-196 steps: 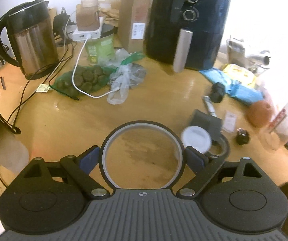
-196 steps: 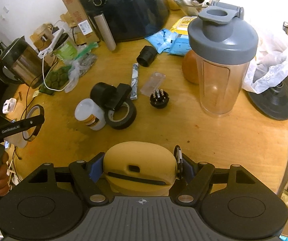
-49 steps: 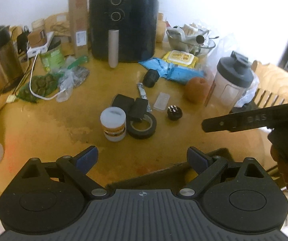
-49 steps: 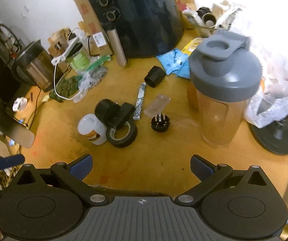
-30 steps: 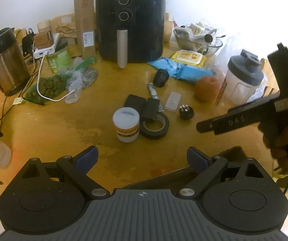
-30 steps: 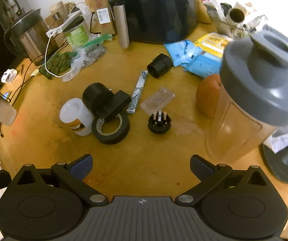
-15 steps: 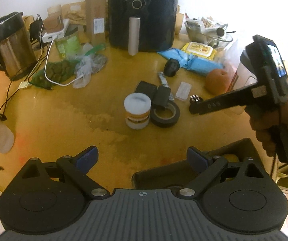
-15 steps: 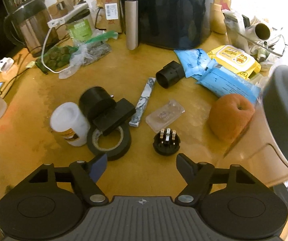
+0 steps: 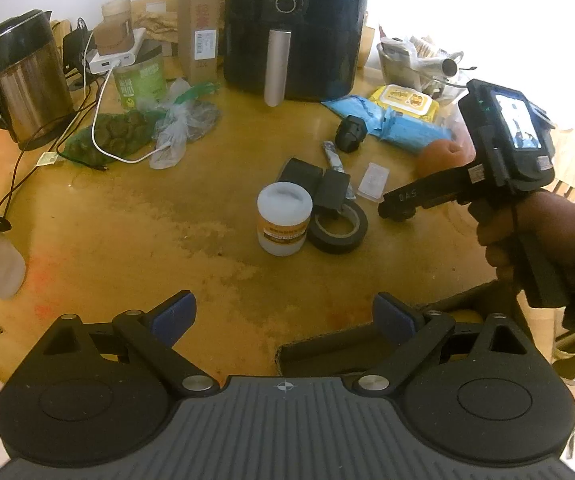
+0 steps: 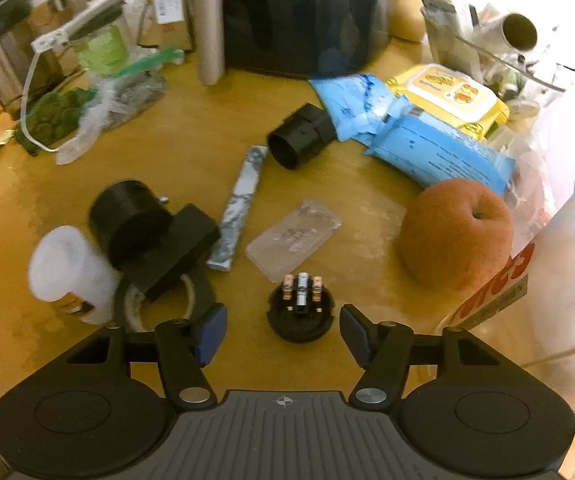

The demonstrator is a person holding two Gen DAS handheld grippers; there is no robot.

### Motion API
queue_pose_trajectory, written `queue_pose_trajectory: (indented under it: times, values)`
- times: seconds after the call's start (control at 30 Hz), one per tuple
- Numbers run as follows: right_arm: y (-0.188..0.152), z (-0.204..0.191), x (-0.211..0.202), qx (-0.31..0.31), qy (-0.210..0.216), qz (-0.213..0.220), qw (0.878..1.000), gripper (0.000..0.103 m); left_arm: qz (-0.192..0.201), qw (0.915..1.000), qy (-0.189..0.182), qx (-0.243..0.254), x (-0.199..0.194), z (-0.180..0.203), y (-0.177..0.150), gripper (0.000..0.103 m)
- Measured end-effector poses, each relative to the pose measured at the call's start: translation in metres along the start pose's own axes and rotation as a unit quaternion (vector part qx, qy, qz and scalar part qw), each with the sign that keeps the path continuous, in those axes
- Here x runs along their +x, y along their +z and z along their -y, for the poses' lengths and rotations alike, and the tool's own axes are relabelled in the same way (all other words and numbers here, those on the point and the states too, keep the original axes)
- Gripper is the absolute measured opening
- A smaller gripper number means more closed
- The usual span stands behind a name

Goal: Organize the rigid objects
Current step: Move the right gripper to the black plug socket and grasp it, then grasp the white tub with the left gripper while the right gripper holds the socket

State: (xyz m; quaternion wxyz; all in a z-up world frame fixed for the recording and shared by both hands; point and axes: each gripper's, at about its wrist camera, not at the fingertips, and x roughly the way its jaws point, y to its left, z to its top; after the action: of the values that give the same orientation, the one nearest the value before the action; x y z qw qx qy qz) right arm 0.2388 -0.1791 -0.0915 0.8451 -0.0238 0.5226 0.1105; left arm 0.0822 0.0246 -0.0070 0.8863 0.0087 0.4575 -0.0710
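Right gripper (image 10: 283, 334), its jaws just narrowed yet untouching, is held around the black pronged plug (image 10: 300, 312); left gripper (image 9: 285, 318) is held wide open, empty.

This is a lived-in home kitchen or dining corner, centred on a round wooden table (image 9: 135, 232) crowded with household things. A black air fryer (image 9: 295, 28) stands at the table's far edge against a white wall; left of it are a cardboard box (image 9: 201, 16), a green canister (image 9: 141, 80) and a steel electric kettle (image 9: 27, 80). Right of the fryer lie wet-wipe packs (image 9: 405, 102); in front of it sit an orange fruit (image 10: 457, 232), bagged greens (image 9: 115, 136) and a white charging cable (image 9: 103, 120).
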Motion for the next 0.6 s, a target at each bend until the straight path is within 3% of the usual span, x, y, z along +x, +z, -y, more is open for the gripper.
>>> queue_pose_trajectory:
  times: [0.2,0.3,0.6]
  values:
    - [0.003,0.007,0.014,0.025,-0.004,-0.020,1.000,0.056,0.000,0.9999,-0.003,-0.010,0.001,-0.005,0.001,0.097]
    - [0.006,0.008,0.019,0.031,-0.003,-0.025,0.999,0.043,0.000,0.9999,-0.003,-0.014,0.000,-0.007,0.001,0.097]
    - [0.007,0.006,0.014,0.030,0.004,-0.026,0.999,0.042,-0.002,0.9998,-0.009,-0.017,0.002,-0.012,0.005,0.097]
